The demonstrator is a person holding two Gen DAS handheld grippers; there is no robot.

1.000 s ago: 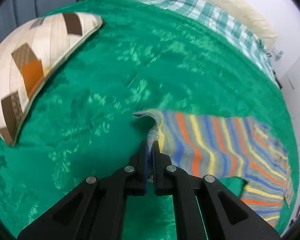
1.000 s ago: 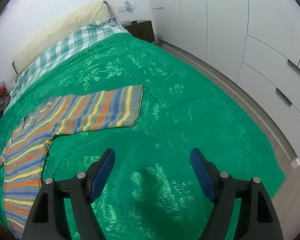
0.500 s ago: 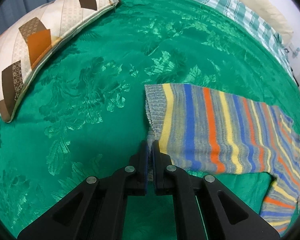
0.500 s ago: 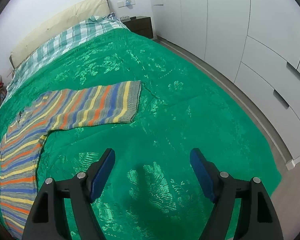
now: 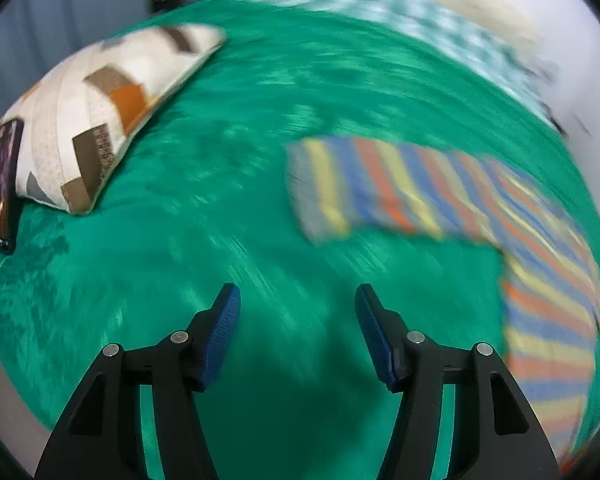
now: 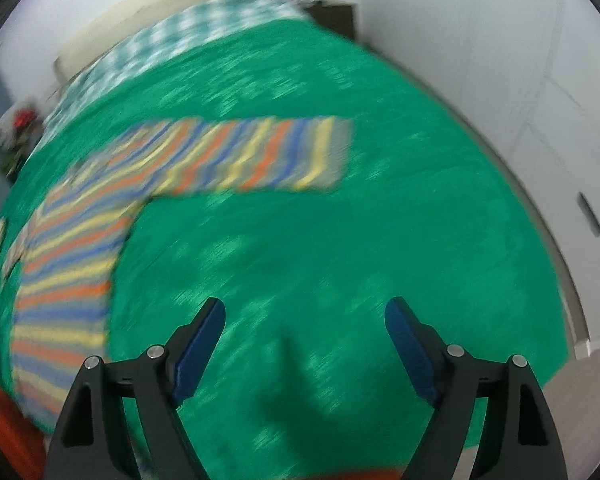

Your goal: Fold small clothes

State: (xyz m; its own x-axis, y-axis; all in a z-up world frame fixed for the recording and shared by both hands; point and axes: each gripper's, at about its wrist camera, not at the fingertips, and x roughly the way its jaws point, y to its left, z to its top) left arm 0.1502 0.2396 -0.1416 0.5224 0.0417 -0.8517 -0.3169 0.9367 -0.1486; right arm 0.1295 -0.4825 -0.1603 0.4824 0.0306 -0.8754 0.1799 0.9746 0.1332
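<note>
A striped knit sweater (image 5: 440, 200) in yellow, blue, orange and grey lies flat on the green bedspread (image 5: 240, 200). Its left sleeve stretches out ahead and to the right of my left gripper (image 5: 298, 300), which is open, empty and above the spread, apart from the cuff. In the right wrist view the other sleeve and the body of the sweater (image 6: 228, 156) lie ahead and to the left of my right gripper (image 6: 304, 312), which is open and empty over the green bedspread (image 6: 340, 260). Both views are motion-blurred.
A patchwork pillow (image 5: 84, 120) lies at the left with a dark phone (image 5: 6, 184) leaning on it. A checked sheet (image 6: 172, 36) and headboard are at the far end. White wardrobe doors (image 6: 560, 100) stand right of the bed. Something orange-red (image 6: 4, 424) is at the lower left.
My left gripper has let go of the sleeve cuff, opened and drawn back. The sleeve now lies flat. The right gripper stayed open and shifted, with both views now blurred by motion.
</note>
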